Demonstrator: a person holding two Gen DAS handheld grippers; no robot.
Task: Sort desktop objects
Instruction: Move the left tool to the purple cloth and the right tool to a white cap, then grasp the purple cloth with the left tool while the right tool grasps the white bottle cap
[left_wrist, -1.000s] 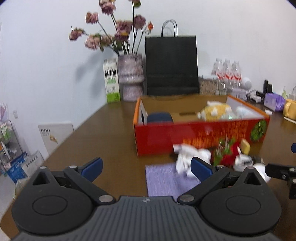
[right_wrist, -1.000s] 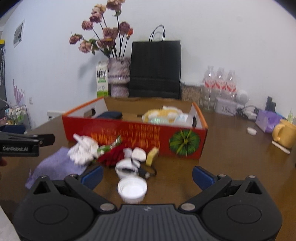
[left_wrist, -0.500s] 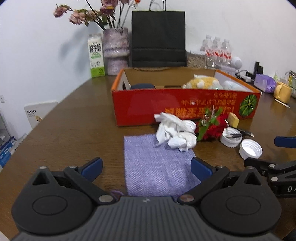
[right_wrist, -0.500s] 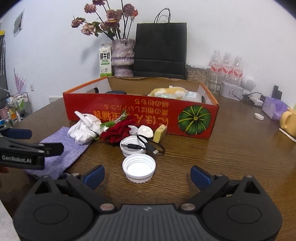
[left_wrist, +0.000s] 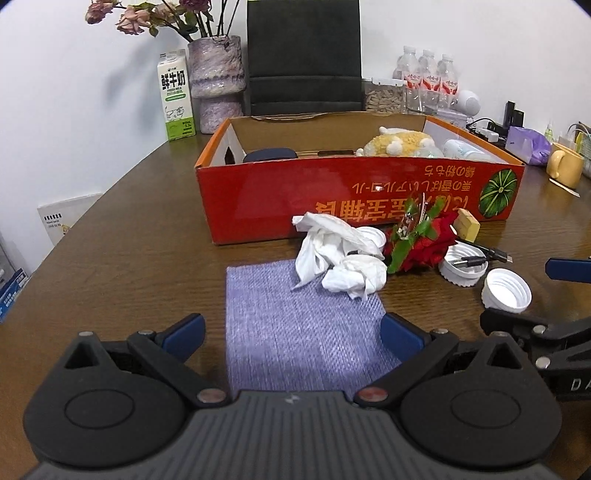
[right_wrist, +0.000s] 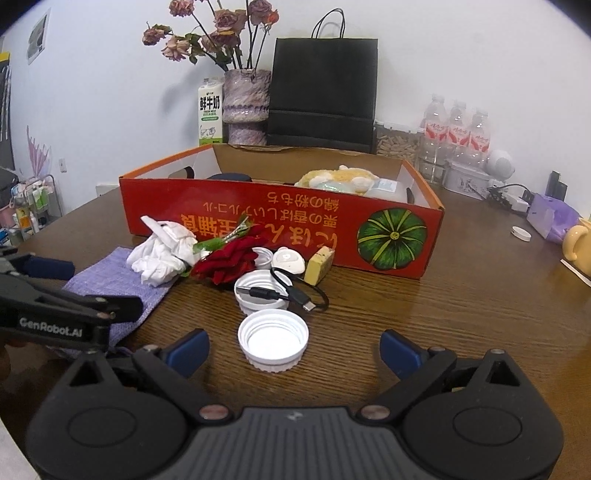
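Both claws spread wide, holding nothing: left claw (left_wrist: 291, 328) sits low over the near end of the purple cloth (left_wrist: 303, 332), right claw (right_wrist: 294, 347) brackets the nearest white cap (right_wrist: 273, 343)

Near to far:
- cap: open side up on the counter (right_wrist: 461, 302), light rigid plastic, ribbed rim gives some bite but it will likely skate if nudged; pinch across the rim wall
- cloth: flat, soft, limp; take one edge or corner, expect it to drape and drag
- second cap (right_wrist: 260, 291) with a black USB cable (right_wrist: 295, 291) lying across it: cable floppy, grab at the plug, it may pull the cap along
- crumpled tissue (right_wrist: 162, 254) resting on the cloth's far end: near weightless, squashes, any grip works
- red rose (right_wrist: 229, 258) touching the tissue: petals fragile, take the green stem side
- small white case (right_wrist: 290, 260) and yellowish block (right_wrist: 319, 264): rigid, case looks smooth and slippery
- orange box (right_wrist: 280, 221) just behind the pile, plush toy (right_wrist: 340, 177) already inside; likely drop target
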